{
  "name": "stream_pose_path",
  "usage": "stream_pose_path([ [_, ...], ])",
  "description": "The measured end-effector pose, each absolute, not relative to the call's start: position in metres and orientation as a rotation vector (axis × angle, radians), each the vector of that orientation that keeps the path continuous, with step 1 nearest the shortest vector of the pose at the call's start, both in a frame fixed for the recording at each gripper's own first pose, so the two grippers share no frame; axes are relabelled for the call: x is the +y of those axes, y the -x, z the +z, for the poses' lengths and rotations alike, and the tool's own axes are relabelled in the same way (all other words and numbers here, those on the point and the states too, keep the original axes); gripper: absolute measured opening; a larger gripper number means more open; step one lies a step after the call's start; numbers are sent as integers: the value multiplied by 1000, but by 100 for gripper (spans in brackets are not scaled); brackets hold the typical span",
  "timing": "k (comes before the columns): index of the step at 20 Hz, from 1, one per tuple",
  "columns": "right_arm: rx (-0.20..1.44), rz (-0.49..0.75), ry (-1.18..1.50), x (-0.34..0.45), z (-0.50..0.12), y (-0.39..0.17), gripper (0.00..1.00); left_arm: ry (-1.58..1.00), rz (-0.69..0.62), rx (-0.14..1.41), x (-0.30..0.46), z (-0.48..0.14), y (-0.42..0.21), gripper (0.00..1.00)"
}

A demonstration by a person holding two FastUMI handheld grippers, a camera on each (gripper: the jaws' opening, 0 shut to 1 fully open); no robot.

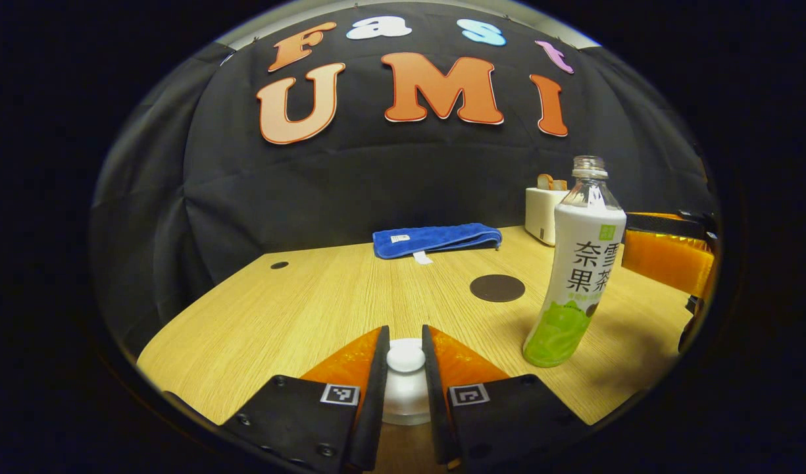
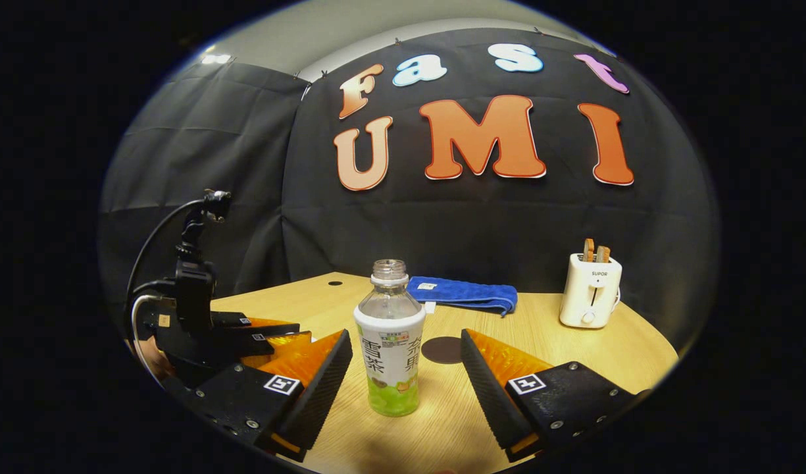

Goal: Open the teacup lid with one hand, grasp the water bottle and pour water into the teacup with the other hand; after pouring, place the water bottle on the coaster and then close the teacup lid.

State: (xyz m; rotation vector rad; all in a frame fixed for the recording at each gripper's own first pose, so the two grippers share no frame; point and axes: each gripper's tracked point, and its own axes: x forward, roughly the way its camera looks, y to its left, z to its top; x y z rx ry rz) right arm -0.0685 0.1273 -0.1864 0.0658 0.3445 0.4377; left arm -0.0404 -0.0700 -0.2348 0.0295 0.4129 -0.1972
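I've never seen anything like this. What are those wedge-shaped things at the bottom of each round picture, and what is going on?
Those wedges are the two fingers of a hand-held gripper; a person holds one in each hand, and a camera rides on each. In the left gripper view, the left hand-held gripper has its fingers closed around the knob of the white teacup lid. In the right gripper view, the right hand-held gripper is open on either side of the uncapped water bottle, apart from it. On the wooden table also lie a dark round coaster, a blue towel and a toaster.

Capless water bottle (image 2: 389, 342) upright beside dark coaster (image 2: 442, 349); teacup lid (image 1: 406, 359) on.
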Motion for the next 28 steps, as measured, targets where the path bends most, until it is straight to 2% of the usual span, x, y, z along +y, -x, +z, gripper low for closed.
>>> stream_pose_path([
  [7,411,451,-23,144,-216,67,99,-10,-168,365,-58,-220,37,34],
  [12,492,451,-21,158,-243,64,98,-15,-99,328,-27,-205,34,35],
  [14,515,424,-3,158,-251,61,92,-17,-71,323,-13,-203,34,37],
  [17,555,420,6,167,-262,63,76,-14,-34,321,8,-205,37,34],
  [19,554,403,9,166,-262,61,70,-8,-17,324,20,-209,40,35],
  [23,551,389,87,166,-256,56,64,-2,12,325,40,-212,45,35],
  [28,452,364,372,158,-235,40,63,8,50,335,68,-221,50,35],
])
